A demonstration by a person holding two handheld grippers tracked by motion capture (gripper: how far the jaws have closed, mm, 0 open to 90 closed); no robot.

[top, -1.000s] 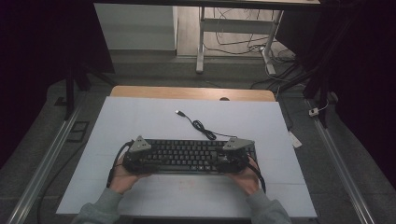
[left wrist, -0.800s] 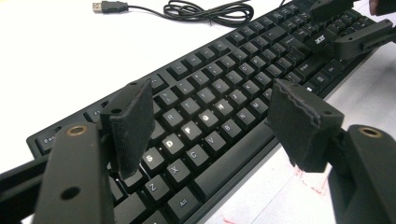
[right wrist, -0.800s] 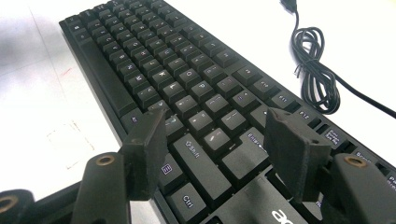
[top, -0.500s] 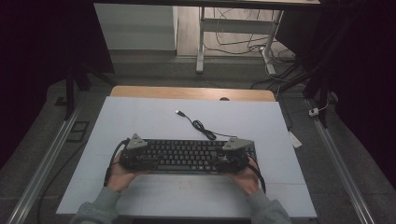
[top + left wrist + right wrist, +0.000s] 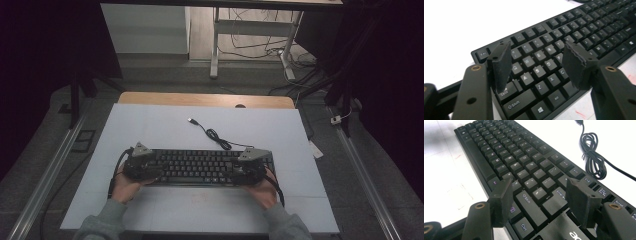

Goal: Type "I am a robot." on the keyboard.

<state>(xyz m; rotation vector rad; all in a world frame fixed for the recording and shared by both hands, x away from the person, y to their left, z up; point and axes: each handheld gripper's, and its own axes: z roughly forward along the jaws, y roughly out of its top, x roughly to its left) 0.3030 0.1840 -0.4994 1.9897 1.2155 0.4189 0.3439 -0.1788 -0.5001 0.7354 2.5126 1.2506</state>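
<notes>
A black keyboard [image 5: 197, 167] lies across the near middle of the white table [image 5: 150, 125], its keys facing up. My left gripper [image 5: 154, 168] sits over its left end. In the left gripper view the gripper [image 5: 537, 57] has its jaws spread above the Q, W, A and S keys of the keyboard [image 5: 584, 27]; they have just been closing, with only key tops under the gap and nothing clamped. My right gripper [image 5: 238, 172] is over the right end. It stands open [image 5: 540, 187] above the Enter and Shift keys of the keyboard [image 5: 506, 147].
The keyboard's black cable [image 5: 215, 136] coils on the table behind it and ends in a USB plug [image 5: 191, 120]; the coil [image 5: 594, 157] lies close to the function-key row. A wooden strip [image 5: 200, 99] runs along the table's far edge, and metal rails flank both sides.
My left gripper has slid a little leftward and lower over the keyboard's left end. The right gripper and the keyboard have kept still.
</notes>
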